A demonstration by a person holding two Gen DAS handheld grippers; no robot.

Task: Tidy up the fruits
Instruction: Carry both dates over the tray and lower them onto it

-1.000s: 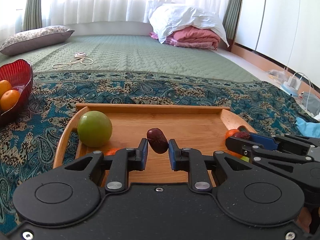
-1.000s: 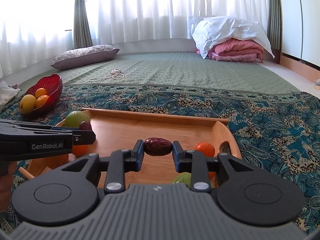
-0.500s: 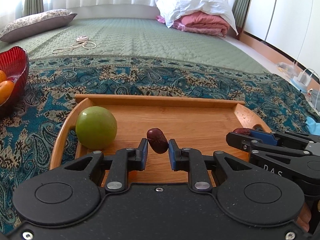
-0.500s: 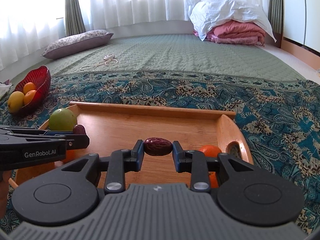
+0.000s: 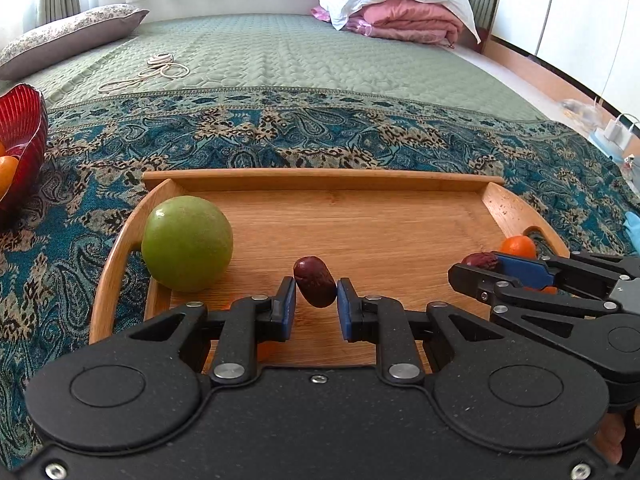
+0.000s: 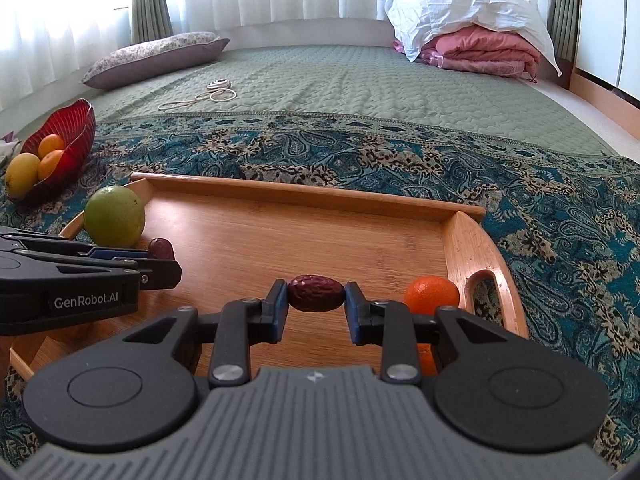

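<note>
A wooden tray (image 5: 320,179) lies on a patterned cloth. My left gripper (image 5: 316,300) is shut on a dark red date (image 5: 315,286), held upright above the tray's near part. A green apple (image 5: 187,242) sits at the tray's left end. My right gripper (image 6: 316,300) is shut on a second red date (image 6: 316,293), held crosswise over the tray (image 6: 304,192). A small orange (image 6: 431,295) lies by the tray's right handle. The right gripper (image 5: 480,270) shows in the left wrist view, and the left gripper (image 6: 162,254) in the right wrist view.
A red bowl (image 6: 74,136) with oranges and a yellow fruit stands left of the tray. A coiled white cable (image 5: 154,70) lies on the green quilt beyond. A pillow (image 6: 156,58) and folded bedding (image 6: 480,52) lie at the back.
Both grippers have risen and tipped downward a little over the tray, each still holding its date. The tray and apple look closer and lower in view.
</note>
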